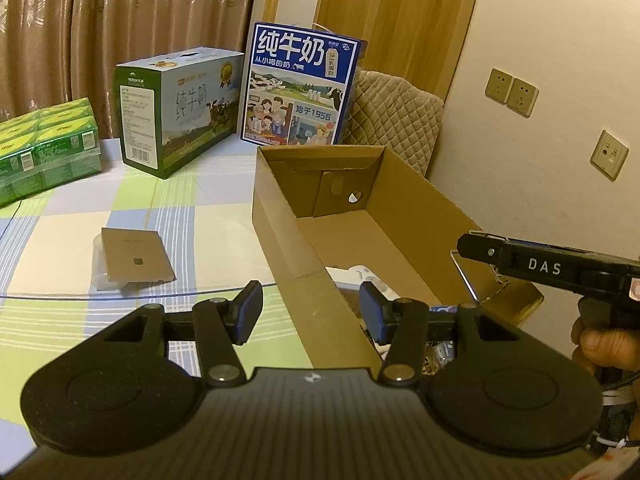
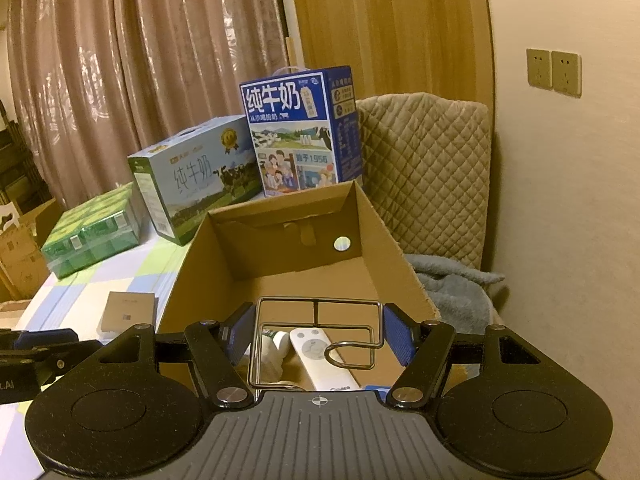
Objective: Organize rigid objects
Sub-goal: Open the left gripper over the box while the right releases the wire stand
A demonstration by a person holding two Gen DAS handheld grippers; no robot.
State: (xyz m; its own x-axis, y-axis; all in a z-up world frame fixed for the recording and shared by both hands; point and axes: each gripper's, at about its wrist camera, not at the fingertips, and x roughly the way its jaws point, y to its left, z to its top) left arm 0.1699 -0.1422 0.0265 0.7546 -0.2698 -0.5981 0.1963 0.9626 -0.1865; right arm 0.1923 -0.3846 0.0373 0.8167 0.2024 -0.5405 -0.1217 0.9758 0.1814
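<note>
Right tongs [image 2: 319, 338] sit nearest the lens, their blue pads pinching a bent wire rack [image 2: 316, 340] by its two outer side rods, holding it above the near end of the open cardboard box [image 2: 404, 264]. Below the rack, on the box floor, lie a white remote control [image 2: 320, 360] and a small white bottle [image 2: 278, 346], with something blue at the near edge that is too hidden to name.

Left tongs [image 1: 308, 312] hang spread and empty, straddling the box's left wall: one pad is outside over the checked cloth of the bench [image 1: 192, 208], the other inside. Out on the bench, well apart from the box, a flat tan packet [image 1: 134, 256] lies untouched, probably next to be packed. Two milk cartons and a green shrink-wrapped pack stand at the far side.

Risks, as I judge them: the rack is thin, springy wire held only by two rods, so it could twist or slip from the pads if lowered at a tilt. Dropped straight down, it would land on the remote and bottle and sit crooked. The left tongs could also nudge the light box wall and shift the box.
</note>
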